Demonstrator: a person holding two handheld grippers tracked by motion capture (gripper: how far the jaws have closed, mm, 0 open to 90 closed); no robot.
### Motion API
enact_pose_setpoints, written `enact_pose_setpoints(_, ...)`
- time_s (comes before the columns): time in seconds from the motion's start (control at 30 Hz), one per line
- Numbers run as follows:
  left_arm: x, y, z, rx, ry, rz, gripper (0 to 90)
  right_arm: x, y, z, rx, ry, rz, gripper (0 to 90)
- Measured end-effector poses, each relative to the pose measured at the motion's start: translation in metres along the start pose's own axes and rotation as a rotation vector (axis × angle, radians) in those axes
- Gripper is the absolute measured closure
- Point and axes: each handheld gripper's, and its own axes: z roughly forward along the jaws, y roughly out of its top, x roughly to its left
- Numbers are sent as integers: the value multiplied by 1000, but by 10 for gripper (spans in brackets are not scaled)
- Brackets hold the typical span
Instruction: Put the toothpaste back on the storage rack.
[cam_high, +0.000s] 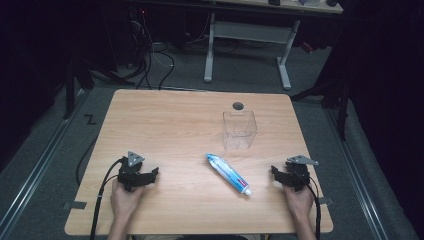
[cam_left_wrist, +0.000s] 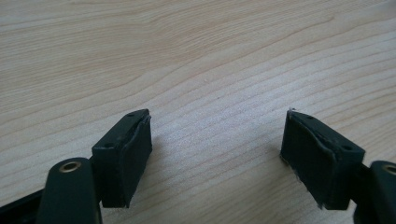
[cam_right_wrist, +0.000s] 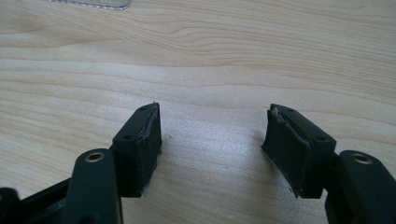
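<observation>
A blue and white toothpaste tube (cam_high: 228, 173) lies slantwise on the wooden table (cam_high: 165, 125), its white cap toward the front right. Behind it stands a clear plastic box (cam_high: 239, 130), upright and empty. My left gripper (cam_high: 146, 176) rests on the table at the front left, well to the left of the tube. Its jaws stand wide apart over bare wood (cam_left_wrist: 217, 135). At the front right my right gripper (cam_high: 281, 173) rests on the table, a short way right of the tube's cap. It is open too, with bare wood between its pads (cam_right_wrist: 212, 133).
A small round grey hole (cam_high: 238, 105) sits in the table near its far edge, behind the box. A clear edge of the box (cam_right_wrist: 93, 3) shows at the top of the right gripper view. A white desk frame (cam_high: 247, 45) and cables stand on the floor beyond the table.
</observation>
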Motion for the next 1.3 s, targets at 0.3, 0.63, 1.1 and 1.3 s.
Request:
enact_pose_setpoints(0.3, 1, 0, 0, -1, -5, -6, 251, 0, 0, 0, 0, 2, 3, 364)
enact_pose_setpoints(0.63, 1, 0, 0, -2, -3, -9, 250, 0, 0, 0, 3, 1, 2, 367)
enact_pose_setpoints(1.1, 2, 0, -1, -3, -6, -13, 250, 6, -1, -26, -55, 66, 31, 443)
enact_pose_setpoints(1.3, 1, 0, -1, -2, -4, -14, 250, 15, 3, -35, -75, 127, 18, 460)
